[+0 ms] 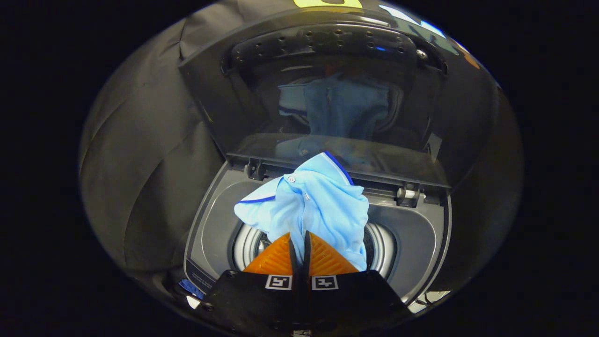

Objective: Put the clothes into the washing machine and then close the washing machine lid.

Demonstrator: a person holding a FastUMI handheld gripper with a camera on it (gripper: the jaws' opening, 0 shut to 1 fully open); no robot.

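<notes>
Light-blue shirt (pixel 309 206) pinched between gripper (pixel 299 243) fingers, hanging over washing machine (pixel 421 229) drum opening | lid (pixel 262 93) up | lower deep into drum before release so no cloth drapes the rim

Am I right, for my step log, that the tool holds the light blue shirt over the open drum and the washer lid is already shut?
Not quite. In the gripper view the lid stands open; the tool does clamp the light blue shirt above the drum.

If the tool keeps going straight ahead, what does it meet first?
The tool, shut on the light blue shirt, points down into the washing machine drum; probably the drum's inside first, though depth is unclear.
</notes>
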